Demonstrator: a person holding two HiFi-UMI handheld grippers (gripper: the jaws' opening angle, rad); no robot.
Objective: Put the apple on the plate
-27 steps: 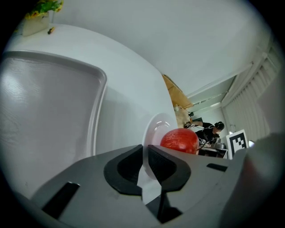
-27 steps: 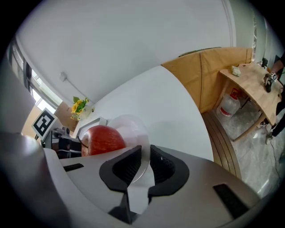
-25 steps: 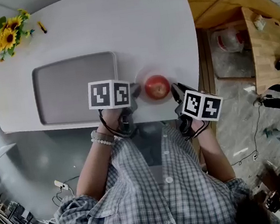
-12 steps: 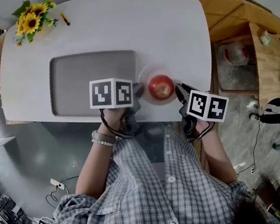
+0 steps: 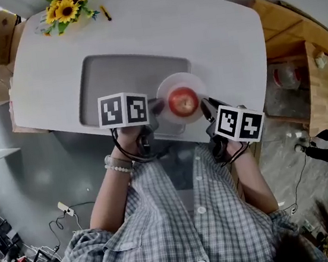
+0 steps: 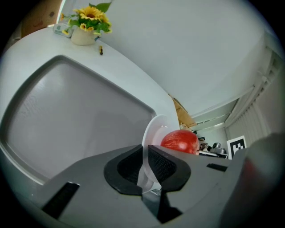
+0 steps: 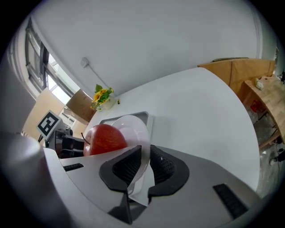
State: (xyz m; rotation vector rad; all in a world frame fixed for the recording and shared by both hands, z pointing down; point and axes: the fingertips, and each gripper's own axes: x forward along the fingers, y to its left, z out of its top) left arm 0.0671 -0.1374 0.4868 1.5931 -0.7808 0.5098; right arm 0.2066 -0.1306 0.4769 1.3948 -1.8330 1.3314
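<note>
The white plate no longer lies on the counter beside the grey tray but now overlaps the tray's near right corner. The red apple already sits on it, so the placing looks done. The left hand-held gripper and right hand-held gripper each clamp the plate's rim. No writing is readable, only square markers on the cubes.
</note>
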